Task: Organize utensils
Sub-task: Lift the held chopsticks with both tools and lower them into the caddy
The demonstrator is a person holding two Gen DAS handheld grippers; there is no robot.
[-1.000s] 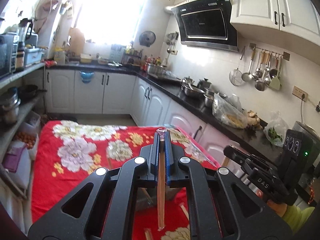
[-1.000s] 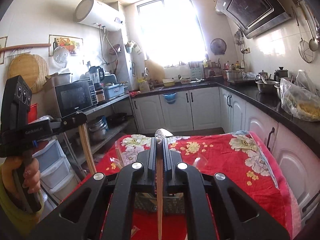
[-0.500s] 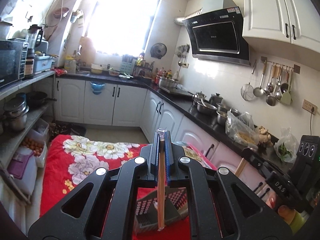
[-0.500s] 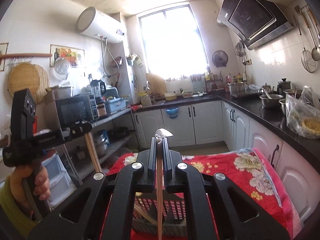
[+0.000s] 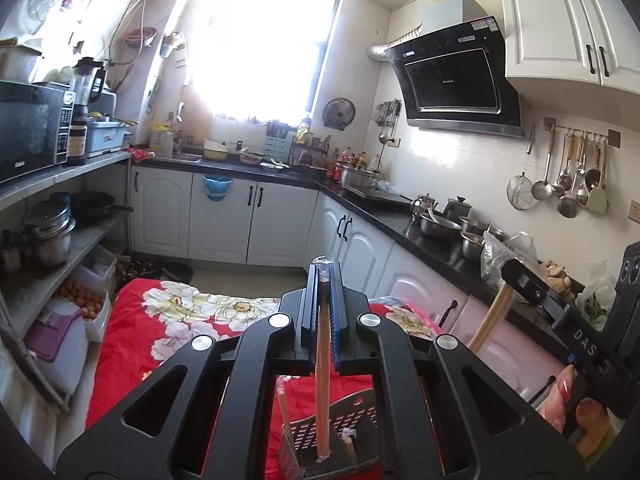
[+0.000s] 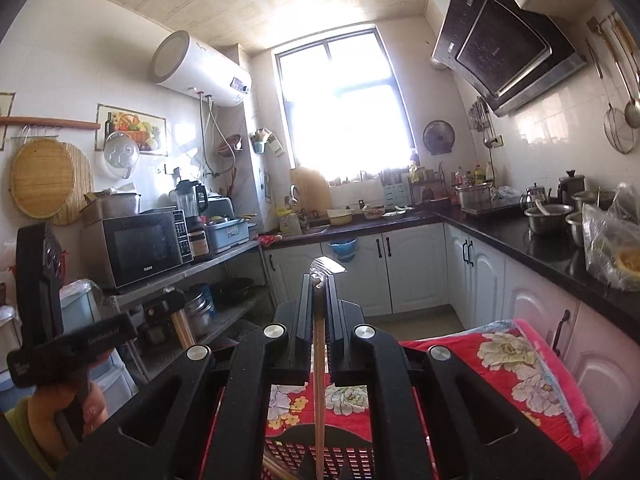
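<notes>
Left gripper (image 5: pixel 323 276): closed on a wooden chopstick (image 5: pixel 322 368). The stick hangs downward between the jaws; its lower end sits inside the perforated utensil basket (image 5: pixel 352 412) directly below. A second chopstick (image 5: pixel 285 412) leans in the left part of the basket, and a short stick end shows in another section to the right. Which compartment each occupies cannot be resolved.

Right gripper (image 6: pixel 318 280): closed on a wooden-handled utensil (image 6: pixel 319 392). A metal head, apparently a spoon or fork, protrudes above the fingertips; the handle points down toward the basket (image 6: pixel 340 456), whose dark perforated wall is visible under the gripper. The handle tip runs out of the frame, so whether it has entered the basket cannot be determined.

Support: the basket rests on a red floral cloth (image 5: pixel 132 344) covering the worktop. No loose utensils are visible on the exposed cloth, though the grippers mask the near part of it.

Background: white cabinets, black kitchen worktop (image 5: pixel 400 228) with pots, range hood, window.

Task status, as a judgement: late stage. At least two sticks are already stowed; two items remain in hand. Remaining steps: lower each item fully, release, and withdraw upward without dragging the item out. Risk: the chopstick may tip out of the basket if released while tilted.
</notes>
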